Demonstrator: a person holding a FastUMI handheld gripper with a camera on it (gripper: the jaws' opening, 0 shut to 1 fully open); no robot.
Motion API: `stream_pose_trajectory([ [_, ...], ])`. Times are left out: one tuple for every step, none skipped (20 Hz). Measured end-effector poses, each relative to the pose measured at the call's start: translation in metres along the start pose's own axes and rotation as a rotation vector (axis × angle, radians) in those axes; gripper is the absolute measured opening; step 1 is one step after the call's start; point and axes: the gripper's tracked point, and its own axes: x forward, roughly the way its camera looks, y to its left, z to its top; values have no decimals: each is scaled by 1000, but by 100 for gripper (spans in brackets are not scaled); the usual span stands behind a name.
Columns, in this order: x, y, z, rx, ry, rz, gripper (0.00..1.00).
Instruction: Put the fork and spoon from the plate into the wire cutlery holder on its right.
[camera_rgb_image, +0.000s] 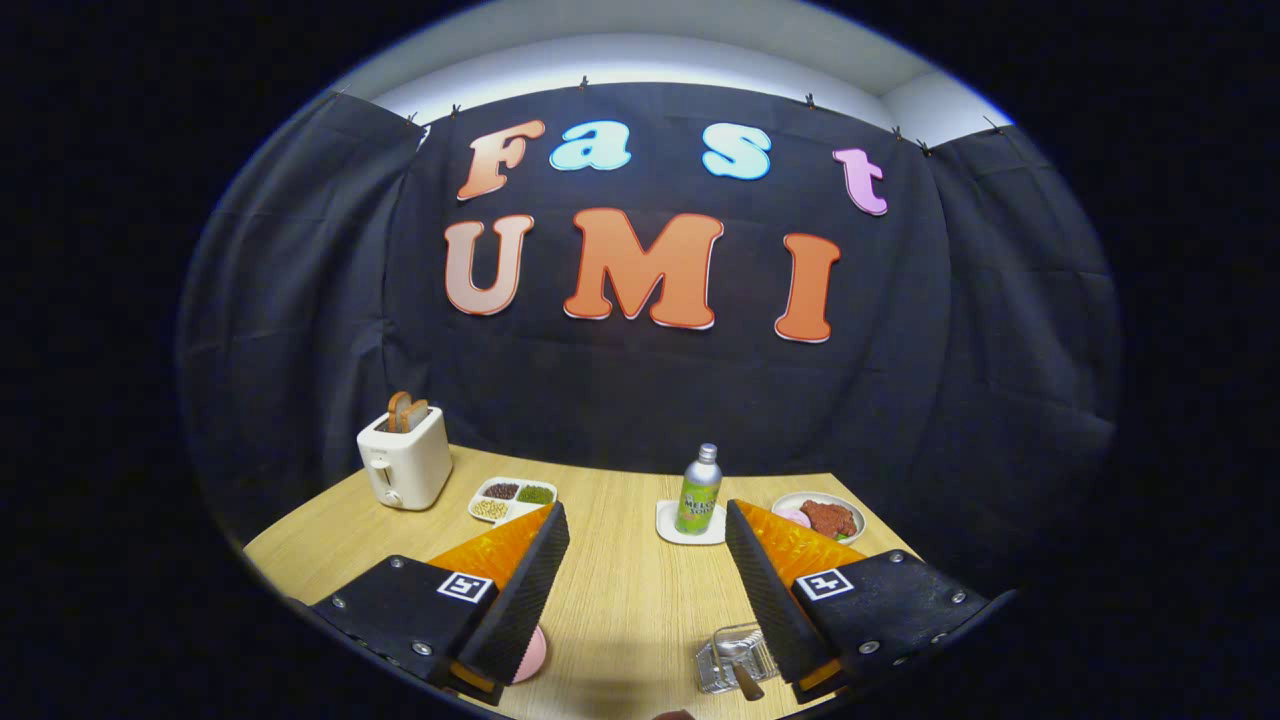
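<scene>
I am holding the gripper (647, 575) open, empty, high above the silver wire cutlery holder (735, 658), which already carries one metal-handled utensil (745, 680).

Even overhead light falls on a sharp picture, with fisheye bending the table (620, 600) edges.

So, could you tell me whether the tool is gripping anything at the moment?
No, the tool is open, with bare wooden table between its fingers and nothing held.
</scene>
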Motion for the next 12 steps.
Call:
stream_pose_trajectory([
  [-2, 9, 2, 9, -13, 0, 94],
  [-4, 19, 2, 19, -20, 4, 95],
  [-6, 30, 2, 27, -24, 7, 95],
  [-5, 38, -1, 32, -28, 8, 95],
  [-6, 47, -2, 35, -34, 8, 95],
  [-5, 56, -3, 37, -39, 8, 95],
  [-7, 64, -6, 43, -42, 12, 96],
  [-9, 71, -11, 51, -42, 20, 96],
  [-8, 81, -18, 57, -30, 27, 96],
  [-7, 90, -29, 61, -11, 35, 96],
  [-6, 101, -41, 59, 18, 47, 96],
  [-5, 112, -54, 56, 49, 60, 96],
])
